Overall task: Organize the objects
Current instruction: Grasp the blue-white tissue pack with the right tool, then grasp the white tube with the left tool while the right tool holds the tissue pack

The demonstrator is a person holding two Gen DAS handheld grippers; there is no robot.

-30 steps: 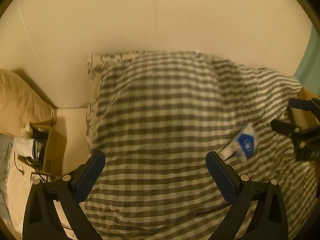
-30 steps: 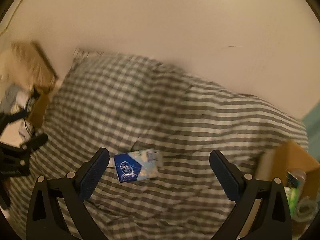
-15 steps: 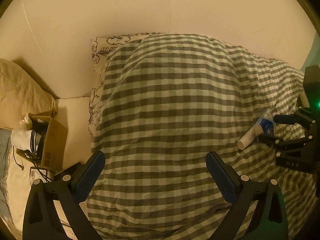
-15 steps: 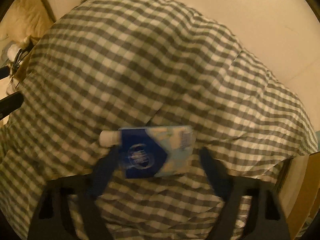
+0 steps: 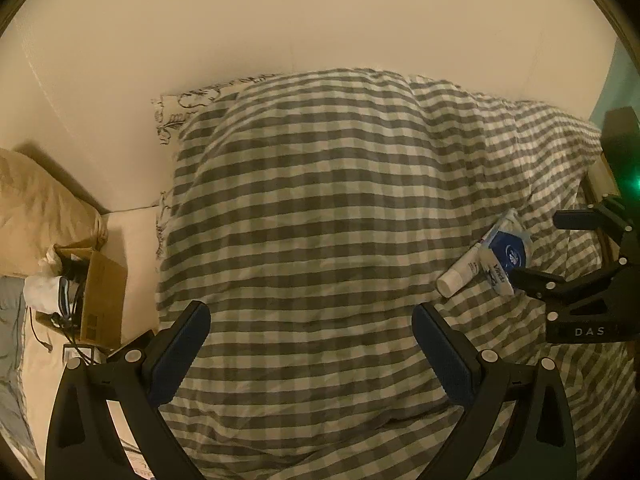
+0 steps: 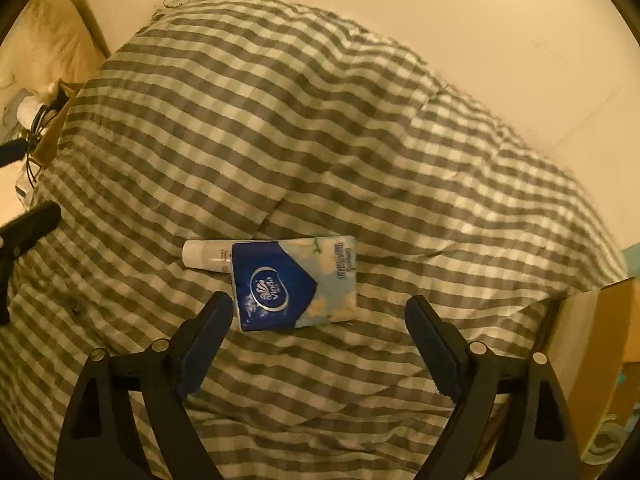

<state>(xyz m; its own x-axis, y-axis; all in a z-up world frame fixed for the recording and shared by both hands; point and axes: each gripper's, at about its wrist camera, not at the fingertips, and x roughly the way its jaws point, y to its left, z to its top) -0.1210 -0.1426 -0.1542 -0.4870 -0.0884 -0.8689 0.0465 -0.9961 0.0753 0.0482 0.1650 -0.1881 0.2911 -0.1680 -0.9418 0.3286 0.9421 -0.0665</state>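
A blue-and-white tissue pack [image 6: 294,282] lies flat on the grey checked duvet [image 6: 320,120], partly on top of a white tube [image 6: 206,255]. My right gripper [image 6: 318,306] points steeply down just above the pack. Its jaws are opening, the pack's near edge lies between the fingertips, and the pads do not press on it. In the left wrist view the same pack [image 5: 506,252] and tube [image 5: 460,274] lie at the right, with the right gripper [image 5: 548,246] astride them. My left gripper [image 5: 311,314] hangs open over bare duvet, holding nothing.
An open cardboard box [image 5: 100,296] with cables and white items stands left of the bed, beside a tan cushion [image 5: 36,200]. Another cardboard box [image 6: 600,328] stands at the right edge. A patterned pillow [image 5: 180,108] peeks from under the duvet by the wall.
My right gripper has come down close over the tissue pack; its jaws narrowed, then widened again. The pack and tube lie where they were. My left gripper shifted slightly.
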